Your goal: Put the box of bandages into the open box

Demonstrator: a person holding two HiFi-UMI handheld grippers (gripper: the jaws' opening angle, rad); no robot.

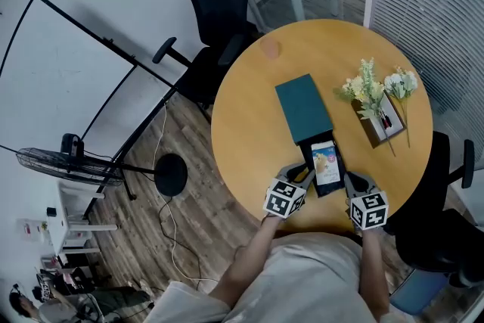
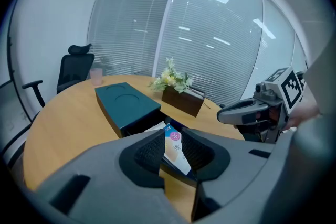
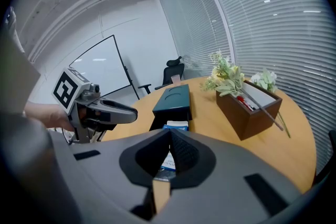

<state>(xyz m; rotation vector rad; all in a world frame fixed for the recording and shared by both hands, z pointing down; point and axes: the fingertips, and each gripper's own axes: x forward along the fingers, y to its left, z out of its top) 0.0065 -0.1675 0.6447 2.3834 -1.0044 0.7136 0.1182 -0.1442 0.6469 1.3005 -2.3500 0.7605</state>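
Observation:
The bandage box (image 1: 325, 165), blue and white with a pink mark, lies in the dark open box (image 1: 329, 193), a tray drawn out of its teal sleeve (image 1: 302, 108). My left gripper (image 1: 305, 176) is at the tray's near left corner. In the left gripper view the bandage box (image 2: 173, 149) stands in the gap of the left gripper (image 2: 173, 134), pads close against both sides, with the tray wall (image 2: 181, 171) below. My right gripper (image 1: 354, 181) is at the near right corner. In the right gripper view the right gripper (image 3: 170, 134) has its tips together, and the bandage box (image 3: 175, 126) shows beyond.
A brown planter with pale flowers (image 1: 374, 106) stands right of the sleeve on the round wooden table (image 1: 249, 147). A pink cup (image 1: 268, 49) sits at the far edge. Black office chairs (image 1: 219, 4) stand behind the table, and a whiteboard (image 1: 53, 87) is at the left.

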